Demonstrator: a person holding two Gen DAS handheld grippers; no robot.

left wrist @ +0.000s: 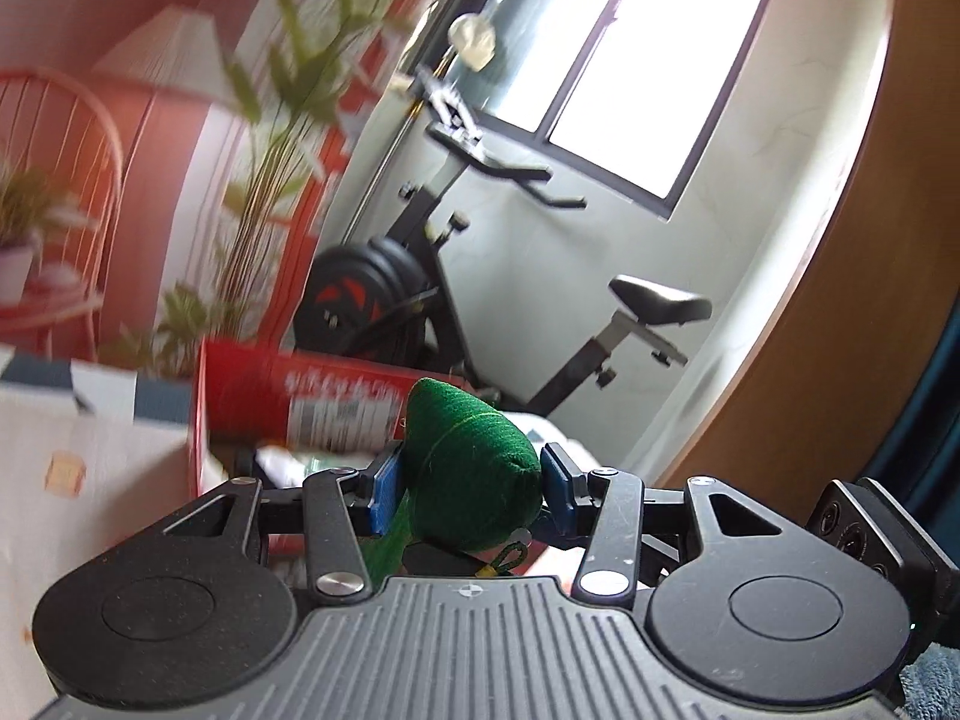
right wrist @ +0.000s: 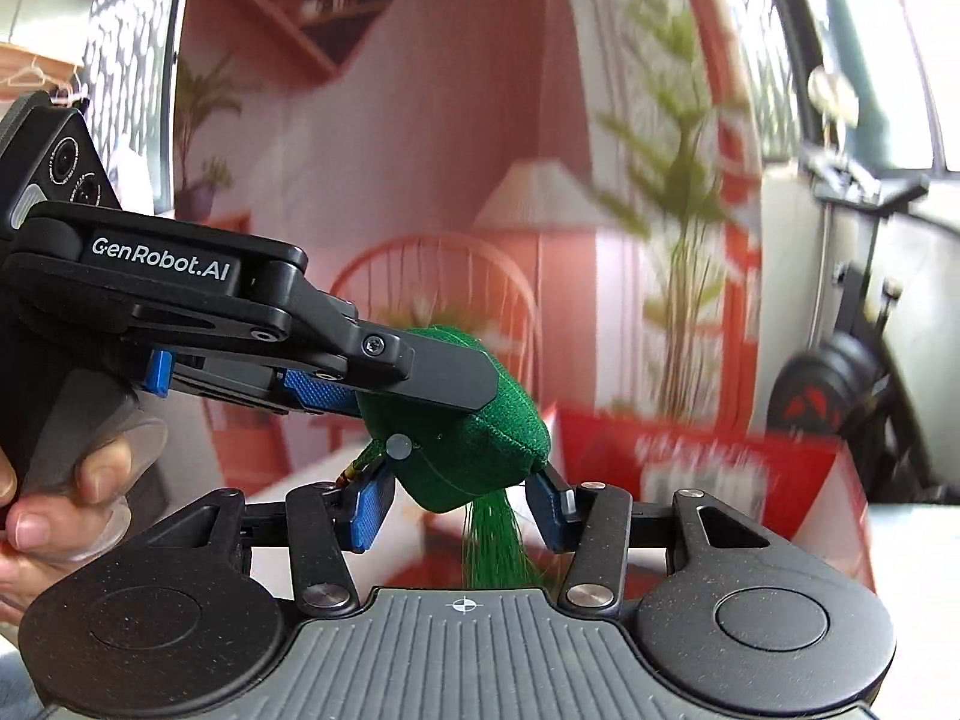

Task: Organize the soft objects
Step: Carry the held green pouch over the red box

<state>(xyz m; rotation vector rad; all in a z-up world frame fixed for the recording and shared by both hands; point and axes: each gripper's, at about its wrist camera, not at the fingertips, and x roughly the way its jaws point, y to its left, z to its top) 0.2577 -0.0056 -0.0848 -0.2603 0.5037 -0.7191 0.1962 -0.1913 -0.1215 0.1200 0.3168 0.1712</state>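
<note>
A green felt cushion (left wrist: 474, 456) with a green tassel (right wrist: 492, 546) hangs in the air, gripped from two sides. In the left wrist view my left gripper (left wrist: 469, 480) is shut on it, a blue pad pressed on each flank. In the right wrist view my right gripper (right wrist: 461, 507) is shut on the lower part of the green cushion (right wrist: 480, 450). There the left gripper (right wrist: 420, 384) reaches in from the left and clamps the cushion's top. The tassel dangles below, between the right gripper's fingers. A hand (right wrist: 54, 510) holds the left gripper's handle.
An open red cardboard box (left wrist: 252, 396) stands just beyond the cushion on a cloth-covered table (left wrist: 72, 480). Behind it are a tall potted plant (left wrist: 270, 192), an exercise bike (left wrist: 420, 276), a red chair (right wrist: 432, 276) and a bright window (left wrist: 648, 60). The surroundings are motion-blurred.
</note>
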